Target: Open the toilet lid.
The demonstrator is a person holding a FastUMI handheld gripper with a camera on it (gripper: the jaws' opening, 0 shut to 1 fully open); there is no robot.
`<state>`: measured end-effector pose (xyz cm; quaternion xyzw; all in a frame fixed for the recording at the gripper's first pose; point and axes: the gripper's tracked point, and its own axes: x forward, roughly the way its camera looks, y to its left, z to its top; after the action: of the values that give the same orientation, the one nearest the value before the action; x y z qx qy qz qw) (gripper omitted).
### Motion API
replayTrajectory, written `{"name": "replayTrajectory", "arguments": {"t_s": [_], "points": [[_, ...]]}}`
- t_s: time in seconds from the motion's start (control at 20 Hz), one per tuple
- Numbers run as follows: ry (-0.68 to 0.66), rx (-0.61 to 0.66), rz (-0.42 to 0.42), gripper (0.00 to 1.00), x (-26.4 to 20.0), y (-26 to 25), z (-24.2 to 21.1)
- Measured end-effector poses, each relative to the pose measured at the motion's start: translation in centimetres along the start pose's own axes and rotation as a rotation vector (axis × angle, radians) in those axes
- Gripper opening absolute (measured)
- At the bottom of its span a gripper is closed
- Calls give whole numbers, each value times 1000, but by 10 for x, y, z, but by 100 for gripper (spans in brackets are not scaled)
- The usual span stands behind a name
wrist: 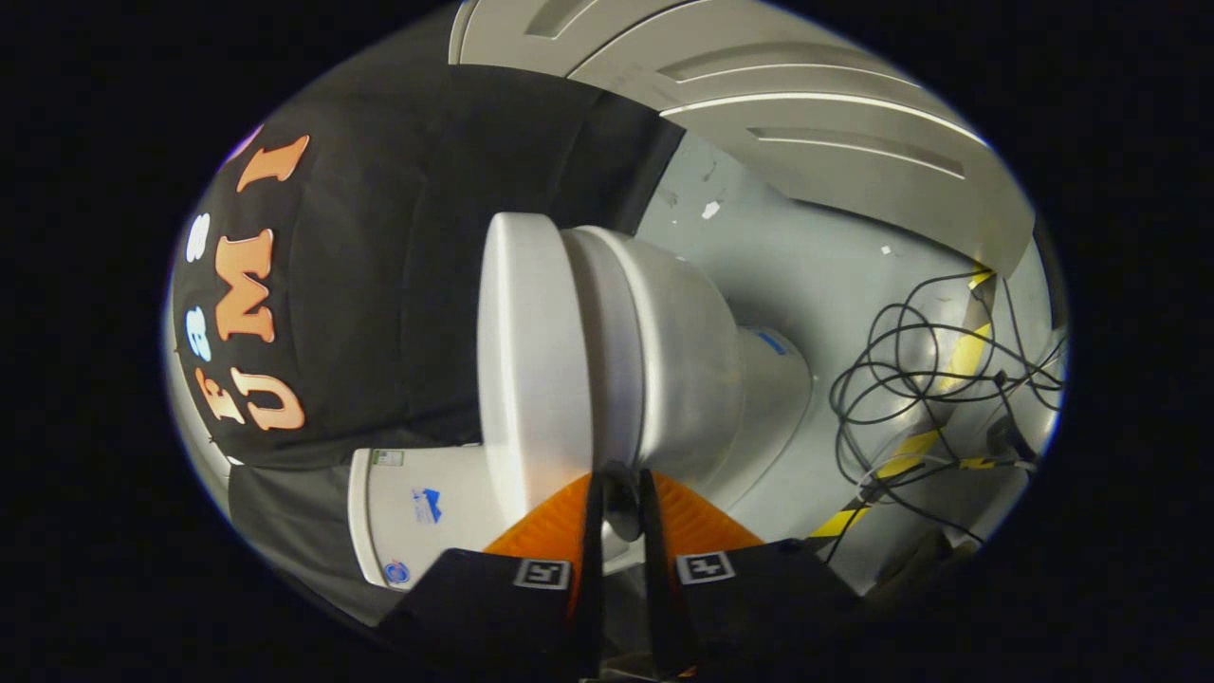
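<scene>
The view is rolled sideways, so the toilet (654, 379) appears lying on its side. The gripper (621, 493) points at the toilet's front. Its fingers stand close together with a narrow gap, and that gap sits on the seam between lid (526, 360) and bowl (683, 370). A dark part shows in the gap. Whether the fingers press on the lid edge cannot be told.

The lid is down, flat against the bowl rim. The tank (417, 507) adjoins the lid's rear end, near the fingers, and carries small stickers. The bowl narrows to a base (773, 389) on the grey floor (806, 266). Beyond the base, loose black cables (910, 379) lie tangled on the floor, crossing yellow tape (963, 356). A pale panelled wall (816, 114) stands past the floor, well apart from the toilet.
</scene>
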<state>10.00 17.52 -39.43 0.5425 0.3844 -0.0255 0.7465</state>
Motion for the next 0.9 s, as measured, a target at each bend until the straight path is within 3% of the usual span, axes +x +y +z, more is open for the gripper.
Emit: {"name": "replayTrajectory", "arguments": {"t_s": [0.05, 0.3, 0.45, 0.65, 0.9], "points": [[-5, 2, 0, 24, 0, 0, 0], [5, 19, 32, 17, -5, 8, -1], [-9, -2, 47, 9, -2, 10, 2], [-5, 61, 44, 9, -4, 9, 2], [-22, 41, 38, 8, -4, 10, 2]]}}
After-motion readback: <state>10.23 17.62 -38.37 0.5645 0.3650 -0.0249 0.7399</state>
